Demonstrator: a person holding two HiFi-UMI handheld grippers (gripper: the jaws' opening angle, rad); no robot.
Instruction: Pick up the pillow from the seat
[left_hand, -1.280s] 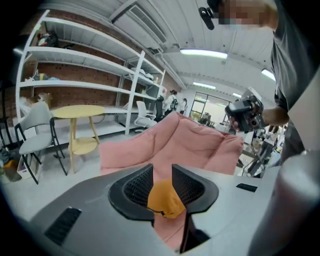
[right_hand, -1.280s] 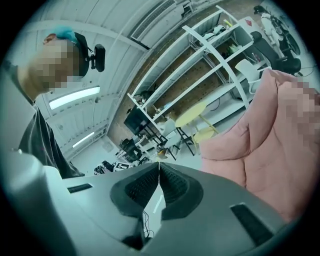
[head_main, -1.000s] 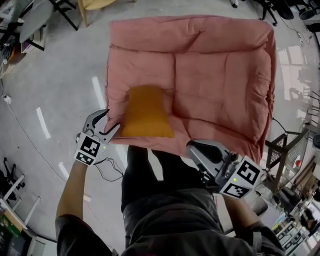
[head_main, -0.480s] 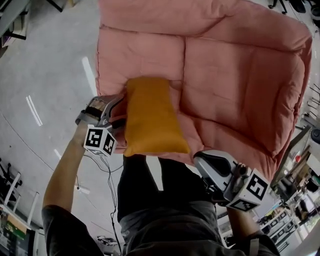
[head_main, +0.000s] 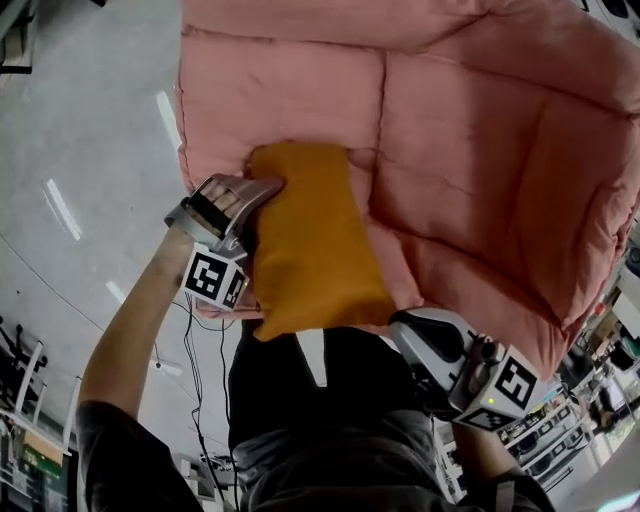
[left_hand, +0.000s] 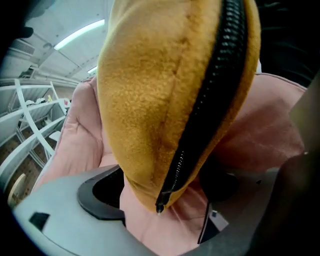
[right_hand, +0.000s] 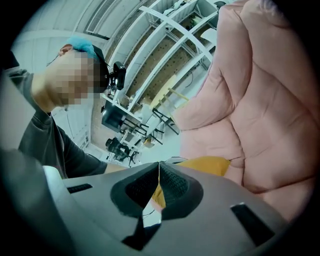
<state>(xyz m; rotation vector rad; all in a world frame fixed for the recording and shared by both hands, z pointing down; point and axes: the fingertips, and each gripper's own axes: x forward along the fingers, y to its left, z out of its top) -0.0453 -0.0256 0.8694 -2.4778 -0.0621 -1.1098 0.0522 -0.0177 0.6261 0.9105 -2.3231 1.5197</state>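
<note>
While the jaws of the left gripper (head_main: 258, 196) are opening around the zip corner of the pillow (head_main: 310, 240) at the front edge of the seat (head_main: 480, 150), and the right gripper (head_main: 415, 328) is pinched together on nothing, the pillow looks soft and light, so bite deep.

Bare floor (head_main: 85, 170) at frame left allows approach; raised padding of the seat (head_main: 480, 150) walls the pillow (head_main: 310, 240) at top and right, the person's legs (head_main: 330, 390) blocking below.

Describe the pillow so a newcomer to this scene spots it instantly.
Find the big pink padded seat. At its near left edge lies a mustard fleece pillow, one corner between the left gripper's opening jaws. It alone is mustard, with a black zipper.
</note>
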